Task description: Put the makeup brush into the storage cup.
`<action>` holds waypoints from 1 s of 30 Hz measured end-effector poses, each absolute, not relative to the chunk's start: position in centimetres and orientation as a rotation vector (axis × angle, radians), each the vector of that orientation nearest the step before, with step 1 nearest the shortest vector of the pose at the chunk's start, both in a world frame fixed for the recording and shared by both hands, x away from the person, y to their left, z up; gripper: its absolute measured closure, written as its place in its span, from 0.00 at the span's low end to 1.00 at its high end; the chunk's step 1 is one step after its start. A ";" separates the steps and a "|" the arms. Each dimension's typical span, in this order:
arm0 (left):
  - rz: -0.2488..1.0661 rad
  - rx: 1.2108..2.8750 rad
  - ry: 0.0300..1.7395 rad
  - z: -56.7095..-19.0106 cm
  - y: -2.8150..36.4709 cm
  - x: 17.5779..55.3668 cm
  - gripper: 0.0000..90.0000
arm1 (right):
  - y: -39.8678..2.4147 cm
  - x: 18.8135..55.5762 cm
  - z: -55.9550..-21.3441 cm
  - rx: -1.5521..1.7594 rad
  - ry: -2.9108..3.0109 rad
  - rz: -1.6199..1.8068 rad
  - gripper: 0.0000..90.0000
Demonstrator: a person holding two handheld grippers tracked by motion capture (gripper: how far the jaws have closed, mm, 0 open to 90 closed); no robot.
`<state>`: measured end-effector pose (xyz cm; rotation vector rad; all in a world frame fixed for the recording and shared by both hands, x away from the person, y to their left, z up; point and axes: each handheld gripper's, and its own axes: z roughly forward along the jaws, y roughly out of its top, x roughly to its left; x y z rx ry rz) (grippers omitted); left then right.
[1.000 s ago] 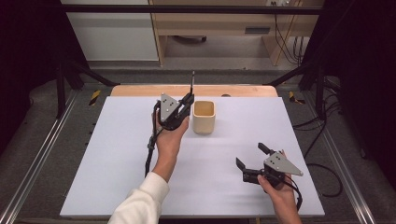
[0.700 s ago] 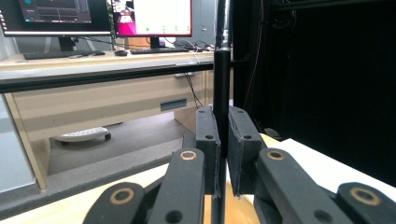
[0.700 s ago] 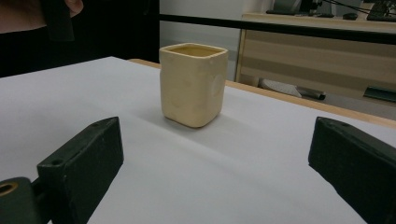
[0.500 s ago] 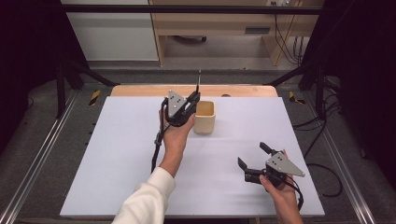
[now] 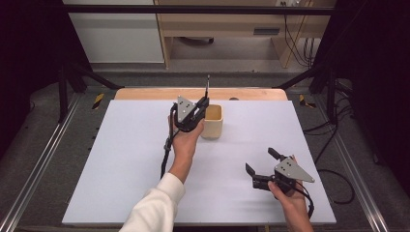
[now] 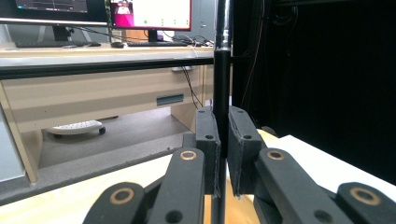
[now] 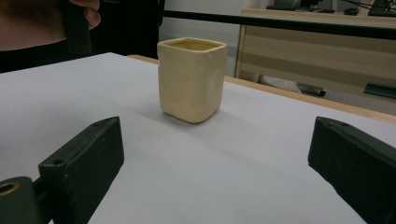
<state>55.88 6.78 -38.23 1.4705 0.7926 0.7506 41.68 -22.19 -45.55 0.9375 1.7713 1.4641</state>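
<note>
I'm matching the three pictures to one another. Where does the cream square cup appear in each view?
High view: cream cup stands at the table's upper middle, just right of the left gripper.
Left gripper view: I cannot make the cup out there.
Right gripper view: cup upright at centre, beyond the open jaws.
Shared landmark: the white table top.

Left claw (image 5: 203, 103): black, with a grey three-cornered plate on top and brass-coloured rings at the pivots. Rod (image 6: 221, 84) in it: black, with a silvery metallic upper section. Right claw (image 5: 261, 162): black, same grey plate. Cup (image 5: 212, 121): pale cream-yellow outside, a darker ochre inside, plain and unpatterned. Tabletop (image 5: 125, 145): white, matt sheet; light wood strip along the far edge. Sleeve (image 5: 154, 208): white. Floor (image 5: 29, 164) around: dark grey, with yellow-and-black hazard tape at the frame feet.
</note>
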 end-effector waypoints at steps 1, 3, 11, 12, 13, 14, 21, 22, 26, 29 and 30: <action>0.753 1.468 0.791 -38.3 6.7 55.9 0.93 | -22.2 41.7 -45.6 0.935 1.773 1.463 0.05; 0.752 1.466 0.792 -38.3 6.5 55.9 0.93 | -22.2 41.6 -45.6 0.934 1.772 1.464 0.05; 0.743 1.461 0.803 -38.8 6.4 56.2 0.93 | -22.3 41.6 -45.5 0.936 1.768 1.465 0.05; 0.739 1.459 0.803 -38.9 6.4 56.3 0.93 | -22.3 41.6 -45.5 0.934 1.769 1.465 0.05; 0.736 1.462 0.798 -38.9 6.4 56.3 0.93 | -22.3 41.6 -45.5 0.933 1.772 1.464 0.05; 0.733 1.462 0.793 -39.0 6.3 56.4 0.93 | -22.3 41.6 -45.5 0.933 1.772 1.465 0.05; 0.727 1.460 0.792 -39.2 6.2 56.6 0.93 | -22.2 41.6 -45.5 0.935 1.773 1.469 0.05; 0.727 1.461 0.792 -39.3 6.2 56.7 0.93 | -22.2 41.6 -45.5 0.934 1.774 1.468 0.05; 0.725 1.470 0.779 -39.6 6.1 56.9 0.93 | -22.3 41.6 -45.5 0.931 1.775 1.468 0.05; 0.725 1.469 0.779 -39.7 6.0 57.0 0.93 | -22.2 41.6 -45.6 0.932 1.779 1.467 0.05; 0.723 1.469 0.779 -39.7 6.0 57.1 0.93 | -22.2 41.6 -45.6 0.930 1.778 1.469 0.05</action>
